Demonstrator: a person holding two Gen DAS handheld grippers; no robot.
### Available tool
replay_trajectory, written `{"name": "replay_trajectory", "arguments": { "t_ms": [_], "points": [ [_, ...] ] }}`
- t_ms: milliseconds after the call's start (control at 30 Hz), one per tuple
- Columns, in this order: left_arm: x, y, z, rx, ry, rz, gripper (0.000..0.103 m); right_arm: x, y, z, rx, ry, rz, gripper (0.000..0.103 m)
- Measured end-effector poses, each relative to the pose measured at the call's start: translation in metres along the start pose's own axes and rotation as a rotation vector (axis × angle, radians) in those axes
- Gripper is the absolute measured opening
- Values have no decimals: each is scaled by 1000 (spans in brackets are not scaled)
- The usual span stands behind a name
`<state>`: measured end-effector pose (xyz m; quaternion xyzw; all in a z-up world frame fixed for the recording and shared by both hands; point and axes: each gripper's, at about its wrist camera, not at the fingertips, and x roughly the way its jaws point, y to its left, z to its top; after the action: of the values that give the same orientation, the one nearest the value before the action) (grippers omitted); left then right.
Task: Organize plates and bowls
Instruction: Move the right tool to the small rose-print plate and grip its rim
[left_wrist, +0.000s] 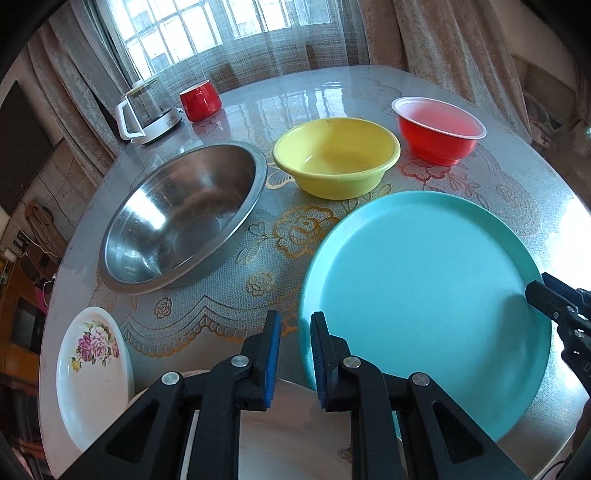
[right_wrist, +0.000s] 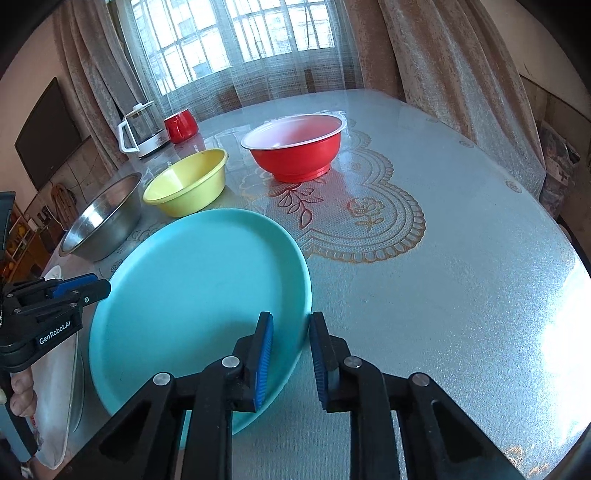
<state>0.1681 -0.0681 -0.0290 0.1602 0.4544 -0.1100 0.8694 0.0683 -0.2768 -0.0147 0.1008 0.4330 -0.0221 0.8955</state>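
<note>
On round, lace-patterned table (left_wrist: 332, 92) by curtained window: teal plate (left_wrist: 424, 288) at near edge. Pinched at left rim by left gripper (left_wrist: 295, 354) and at right rim by right gripper (right_wrist: 290, 354), both jaws closed down on it. Beyond, in a row: steel bowl (left_wrist: 184, 218), yellow bowl (left_wrist: 336, 158), red bowl (left_wrist: 439, 129). Floral plate (left_wrist: 92, 354) far left.

both tools are black plastic. the left gripper (left_wrist: 293, 354) has two angular fingers, each lined on its inner face with a ribbed blue pad (left_wrist: 273, 360), and round silver pivot pins (left_wrist: 240, 360) sit on the linkage arms behind. the right gripper (right_wrist: 290, 356) is built the same: blue ribbed pads (right_wrist: 264, 363), silver pins (right_wrist: 231, 362), triangular cut-outs in the arms. seen from the side, the left tool's body carries small screws and white lettering "genrobot.ai" (right_wrist: 54, 333). a hand (right_wrist: 20, 397) shows beneath it.
</note>
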Motion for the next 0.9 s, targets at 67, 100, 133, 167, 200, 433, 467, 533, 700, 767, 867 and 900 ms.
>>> {"name": "replay_trajectory", "arguments": {
  "t_ms": [67, 100, 133, 167, 200, 433, 467, 533, 700, 767, 867, 900],
  "points": [
    [-2, 4, 0, -23, -9, -5, 17, 1, 5, -1, -21, -5, -16, 20],
    [-4, 5, -1, -36, -20, -7, 17, 1, 5, -1, -24, -6, -17, 20],
    [-7, 8, -2, -51, -31, -11, 17, 1, 5, -1, -24, -6, -15, 20],
    [-11, 12, -2, -70, -43, -20, 17, 1, 4, -1, -22, -6, -10, 20],
    [-16, 16, -4, -90, -57, -32, 17, 1, 3, -1, -12, -5, 0, 21],
    [-56, 62, -24, -235, -152, -49, 35, -12, -10, 9, 45, -14, -4, 39],
    [-59, 71, -28, -258, -155, -50, 36, -16, -8, 11, 43, -21, 3, 39],
    [-64, 90, -39, -306, -158, -47, 37, -22, -1, 17, 33, -23, 53, 40],
    [-72, 147, -74, -424, -182, -7, 37, -30, 46, 30, -38, 15, 265, 51],
    [-73, 171, -88, -478, -187, 18, 37, -30, 74, 33, -83, 43, 350, 57],
    [-72, 208, -112, -581, -201, 63, 43, -24, 123, 37, -168, 91, 449, 57],
    [-71, 217, -119, -606, -202, 69, 46, -21, 138, 38, -188, 110, 475, 57]
  ]
}}
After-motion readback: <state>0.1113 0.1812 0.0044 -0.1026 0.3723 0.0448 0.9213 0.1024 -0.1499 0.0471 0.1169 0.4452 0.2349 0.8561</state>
